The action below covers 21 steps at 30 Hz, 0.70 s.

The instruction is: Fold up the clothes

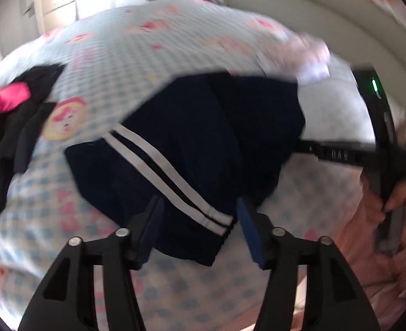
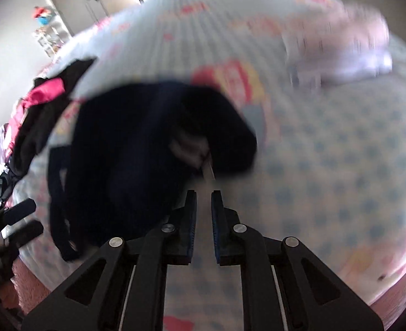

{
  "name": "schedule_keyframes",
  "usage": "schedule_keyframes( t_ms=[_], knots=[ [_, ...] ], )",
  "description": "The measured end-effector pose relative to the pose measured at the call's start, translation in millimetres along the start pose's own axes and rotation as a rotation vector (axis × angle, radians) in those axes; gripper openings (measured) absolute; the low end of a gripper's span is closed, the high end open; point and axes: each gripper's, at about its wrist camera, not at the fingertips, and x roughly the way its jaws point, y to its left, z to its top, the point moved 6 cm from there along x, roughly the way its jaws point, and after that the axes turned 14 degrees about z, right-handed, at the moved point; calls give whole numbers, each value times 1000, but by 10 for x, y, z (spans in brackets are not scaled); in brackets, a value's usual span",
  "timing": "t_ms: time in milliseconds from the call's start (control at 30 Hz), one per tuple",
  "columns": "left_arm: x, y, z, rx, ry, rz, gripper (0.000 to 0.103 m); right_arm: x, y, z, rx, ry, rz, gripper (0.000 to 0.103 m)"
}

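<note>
A navy garment (image 1: 203,138) with two white stripes lies bunched on the checked cartoon bedsheet (image 1: 114,55). My left gripper (image 1: 200,220) hovers open just over its near striped corner, a blue pad on either side and neither pressing. In the right wrist view the same garment (image 2: 133,151) is a dark heap to the left of my right gripper (image 2: 204,207), whose jaws stand almost together with only sheet showing in the slit. In the left wrist view the right gripper (image 1: 307,146) reaches the garment's right edge, held by a hand (image 1: 401,201). The left gripper (image 2: 24,220) shows at the lower left.
A pile of black and pink clothes (image 1: 9,127) lies at the bed's left side (image 2: 37,104). A pale pink folded garment (image 1: 310,55) sits near the cream headboard (image 1: 313,13), also at the far right (image 2: 341,47). A pink rug (image 2: 31,289) borders the bed.
</note>
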Motion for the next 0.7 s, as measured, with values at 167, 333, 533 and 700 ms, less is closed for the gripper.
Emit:
schedule_keyframes(
  t_ms=[167,333,533,700],
  knots=[
    [284,-121,59,33,52,59,20,74,82,-95,-16,33,53,21],
    [149,159,260,-106,-31,133,3,148,159,-34,-54,37,87,35],
    [29,279,237,-121,-20,11,6,319,41,59,-18,34,122,45],
    [208,23,33,-9,12,32,46,211,136,165,4,-1,182,45]
  ],
)
